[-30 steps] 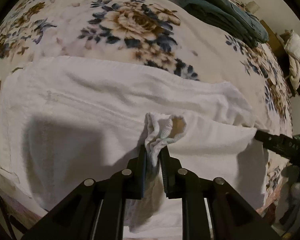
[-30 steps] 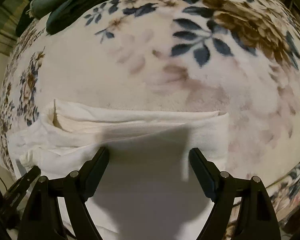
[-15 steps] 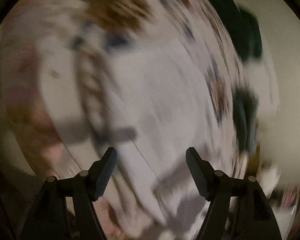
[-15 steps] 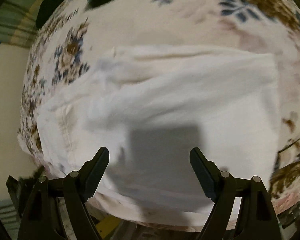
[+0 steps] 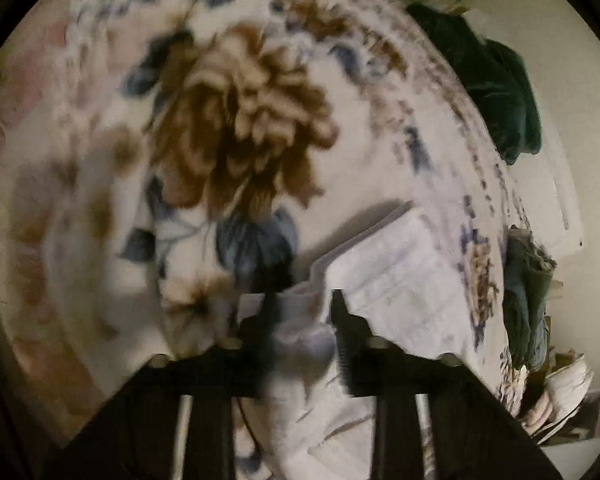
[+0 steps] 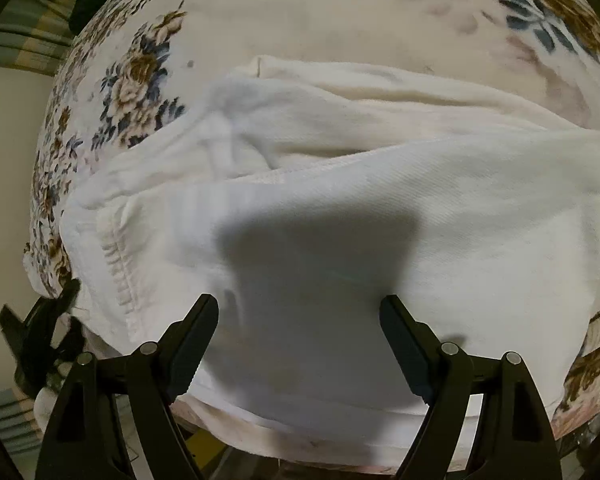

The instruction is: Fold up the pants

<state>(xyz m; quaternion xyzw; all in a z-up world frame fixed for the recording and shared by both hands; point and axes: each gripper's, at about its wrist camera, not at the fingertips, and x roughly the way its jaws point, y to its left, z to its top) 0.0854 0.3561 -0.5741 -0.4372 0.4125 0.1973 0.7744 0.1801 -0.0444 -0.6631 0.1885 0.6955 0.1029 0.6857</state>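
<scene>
Bed w/ flowered blanket fills both views; dark green clothes piled at its far edge.

White pants lie on blanket near bed's front edge, already doubled over: top layer w/ stitched hem sits over a lower layer, side seam visible at left. Looks roughly half folded; top layer is rumpled at left, edges not lined up, so at least one more fold plus smoothing prob. left.

Right claw hovers over pants, jaws wide apart, nothing gripped.

Left claw is at pants' corner, jaws closing w/ a bunch of white cloth between them; view blurred, so can't tell if grip is firm yet.
</scene>
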